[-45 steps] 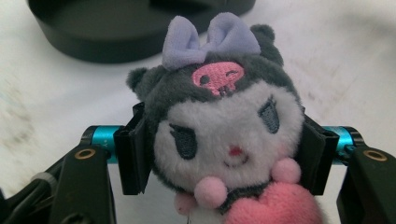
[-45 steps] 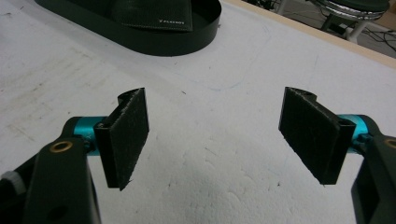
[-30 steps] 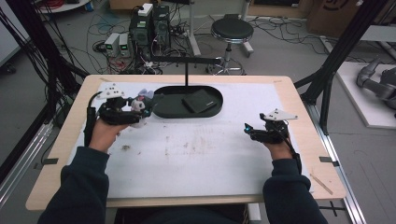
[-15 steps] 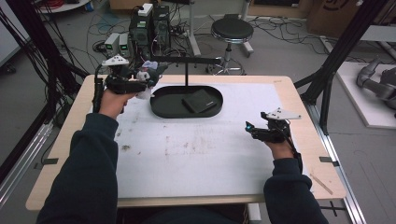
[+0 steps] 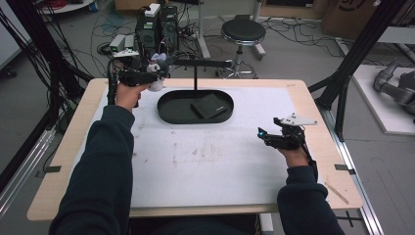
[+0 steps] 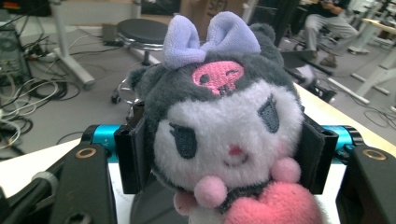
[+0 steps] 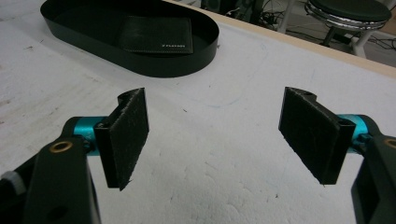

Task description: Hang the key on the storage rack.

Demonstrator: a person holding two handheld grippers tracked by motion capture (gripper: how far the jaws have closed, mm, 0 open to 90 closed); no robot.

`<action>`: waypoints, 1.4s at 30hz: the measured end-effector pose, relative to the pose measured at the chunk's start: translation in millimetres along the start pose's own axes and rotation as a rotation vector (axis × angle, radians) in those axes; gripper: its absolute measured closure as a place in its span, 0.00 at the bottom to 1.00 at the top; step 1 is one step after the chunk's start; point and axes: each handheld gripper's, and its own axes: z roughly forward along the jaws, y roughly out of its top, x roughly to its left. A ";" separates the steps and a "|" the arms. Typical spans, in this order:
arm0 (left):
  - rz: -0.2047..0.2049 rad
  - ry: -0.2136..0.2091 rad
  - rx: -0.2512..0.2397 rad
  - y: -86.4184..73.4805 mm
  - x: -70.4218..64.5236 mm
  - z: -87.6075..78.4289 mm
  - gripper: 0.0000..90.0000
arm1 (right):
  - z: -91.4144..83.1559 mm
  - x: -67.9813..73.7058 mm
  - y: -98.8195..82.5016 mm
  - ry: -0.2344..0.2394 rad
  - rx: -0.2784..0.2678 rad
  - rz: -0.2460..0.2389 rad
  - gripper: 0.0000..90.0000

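Nearest us, our right gripper (image 5: 266, 135) hovered low over the white mat at about four o'clock on the table (image 5: 313, 98), its jaws spread wide with nothing between them. From it, the black oval tray (image 5: 169, 110) lay toward ten o'clock, long axis running nine to three, a dark wallet (image 5: 209, 105) flat inside. Farther off, at eleven o'clock, our left gripper (image 5: 155, 73) was clamped on a plush toy (image 6: 224, 126), carried in the air just beyond the tray's nine-o'clock end. That hand was much the nearer to the tray, which we judged the likely destination.
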 end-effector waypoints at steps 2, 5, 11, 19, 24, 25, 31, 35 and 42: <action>-0.009 0.028 0.004 -1.9 4.5 0.8 0.38 | -0.1 -0.6 -0.2 -0.003 -0.002 -0.001 0.27; -0.018 0.073 0.012 -6.8 10.1 0.5 0.38 | -0.2 -0.8 -0.6 -0.001 0.000 -0.001 0.27; 0.000 0.150 0.076 -27.6 15.4 5.3 0.38 | 0.0 -1.0 -1.7 0.000 0.004 0.002 0.27; 0.055 0.192 0.172 -43.7 2.6 33.0 0.38 | 0.8 0.0 -1.9 0.003 0.011 -0.005 0.27; 0.049 0.213 0.178 -51.0 -4.1 46.8 0.37 | 0.1 -0.5 -2.3 0.005 0.007 -0.001 0.27; 0.047 0.217 0.178 -52.4 -4.4 48.0 0.37 | 0.1 -0.3 -2.5 0.006 0.008 0.003 0.27; 0.029 0.203 0.188 -60.5 -5.4 48.4 0.32 | 0.2 -0.8 -3.0 0.004 0.010 -0.007 0.27; 0.022 0.175 0.174 -69.1 -8.1 37.1 0.29 | 0.2 -1.1 -3.4 -0.002 0.012 -0.013 0.27; 0.056 0.119 0.139 -84.6 -18.0 3.5 0.24 | 3.0 1.0 -3.9 -0.003 0.023 -0.033 0.27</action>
